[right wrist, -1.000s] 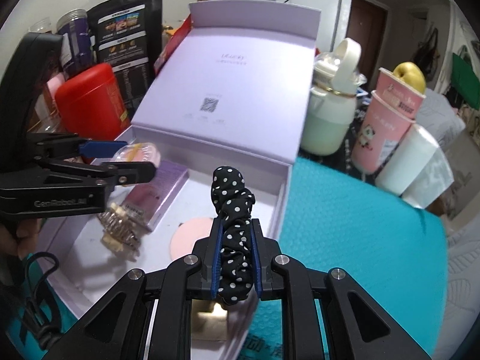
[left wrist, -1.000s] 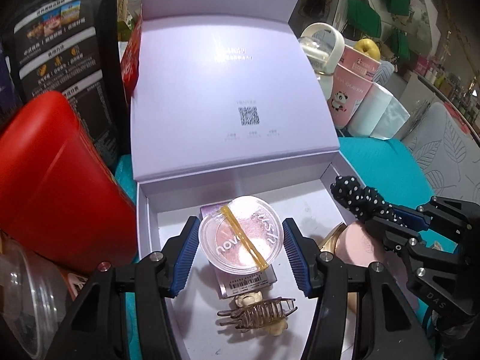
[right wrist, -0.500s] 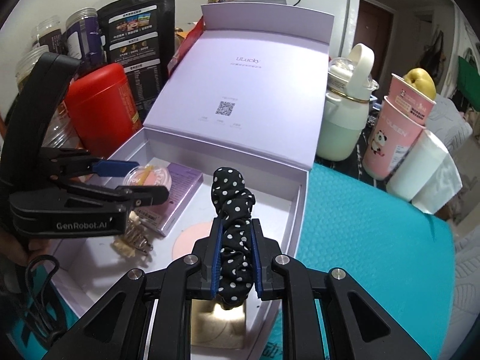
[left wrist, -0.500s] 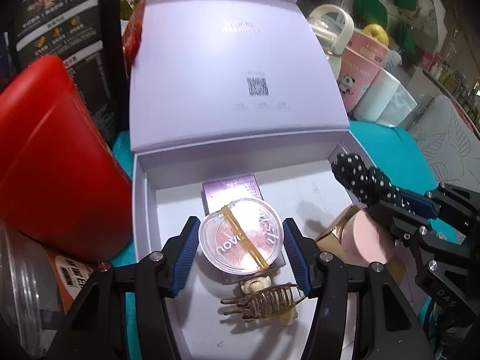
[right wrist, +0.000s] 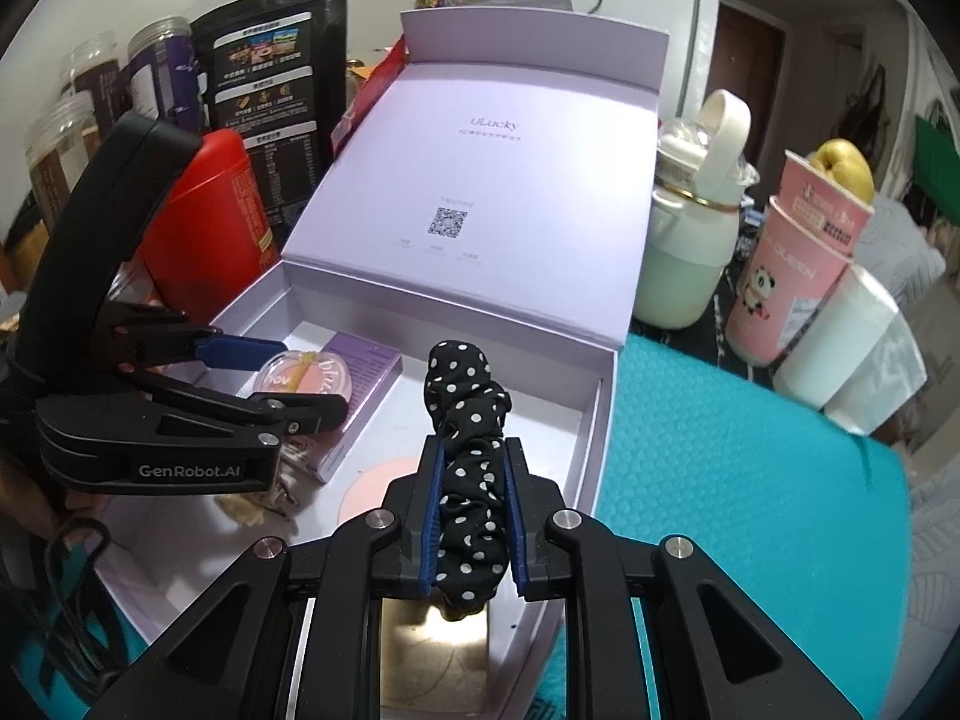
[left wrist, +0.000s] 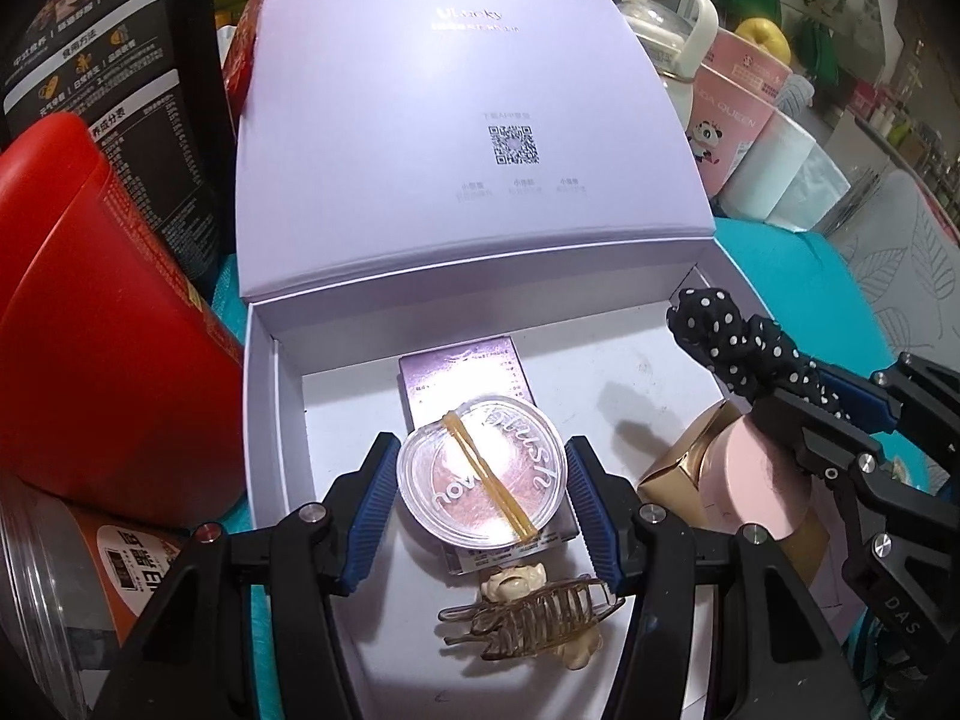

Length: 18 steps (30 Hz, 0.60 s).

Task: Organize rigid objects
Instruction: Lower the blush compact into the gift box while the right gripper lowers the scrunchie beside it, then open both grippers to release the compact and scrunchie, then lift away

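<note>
A lavender gift box (left wrist: 261, 420) lies with its lid (left wrist: 420, 150) propped up behind it. My left gripper (left wrist: 480, 450) is shut on a round clear compact (left wrist: 480, 483) with a yellow rubber band across its lid. The compact hangs just above a small purple carton (left wrist: 462, 372) on the box floor. My right gripper (right wrist: 474, 447) is shut on a black polka-dot scrunchie (right wrist: 465, 384), held over the box's right side. Below it lie a gold box (right wrist: 432, 630) and a pink round puff (right wrist: 372, 486). A brown hair claw (left wrist: 528, 612) rests near the front.
A red canister (left wrist: 90, 330), a black pouch (left wrist: 120, 90) and jars crowd the left of the box. A mint jug (right wrist: 690, 252), a pink panda cup (right wrist: 792, 276) with a yellow fruit and a paper roll (right wrist: 840, 342) stand at the right. A teal mat (right wrist: 750, 480) covers the table.
The left gripper has tipped downward a little with the compact still in it, showing more of the box floor. The right gripper keeps the scrunchie and has barely moved.
</note>
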{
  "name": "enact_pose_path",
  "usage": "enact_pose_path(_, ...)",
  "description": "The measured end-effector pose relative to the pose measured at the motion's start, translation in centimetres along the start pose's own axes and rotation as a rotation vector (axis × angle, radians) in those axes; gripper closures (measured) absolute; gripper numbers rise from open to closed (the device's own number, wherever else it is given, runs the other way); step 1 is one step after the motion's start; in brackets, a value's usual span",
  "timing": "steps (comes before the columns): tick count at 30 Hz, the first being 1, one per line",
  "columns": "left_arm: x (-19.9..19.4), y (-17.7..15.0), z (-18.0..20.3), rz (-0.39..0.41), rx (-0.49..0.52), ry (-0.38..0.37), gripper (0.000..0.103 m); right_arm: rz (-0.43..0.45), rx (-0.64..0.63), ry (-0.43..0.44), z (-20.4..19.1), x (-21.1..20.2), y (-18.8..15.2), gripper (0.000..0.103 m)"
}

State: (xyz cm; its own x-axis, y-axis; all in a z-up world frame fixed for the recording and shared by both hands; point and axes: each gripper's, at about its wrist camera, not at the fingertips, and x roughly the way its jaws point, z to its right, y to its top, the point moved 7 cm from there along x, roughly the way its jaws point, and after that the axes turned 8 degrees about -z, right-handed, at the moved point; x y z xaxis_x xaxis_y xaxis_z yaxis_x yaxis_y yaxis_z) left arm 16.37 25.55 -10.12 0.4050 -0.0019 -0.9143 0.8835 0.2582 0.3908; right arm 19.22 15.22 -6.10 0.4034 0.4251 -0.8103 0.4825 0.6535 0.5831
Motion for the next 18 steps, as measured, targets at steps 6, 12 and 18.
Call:
enact_pose_path(6, 0.00, -0.19, 0.18, -0.006, -0.008, -0.002, 0.048, 0.007, 0.009, -0.013, 0.22, -0.01, -0.01, 0.079)
enact_pose_path(12, -0.02, -0.15, 0.10, -0.014, -0.023, -0.012, 0.048, 0.006, 0.027, -0.009, 0.47, -0.11, -0.06, 0.067)
enact_pose_path(18, -0.40, -0.31, -0.17, -0.008, -0.040, -0.016, 0.019, -0.003, 0.038, -0.008, 0.50, -0.36, -0.37, 0.064)
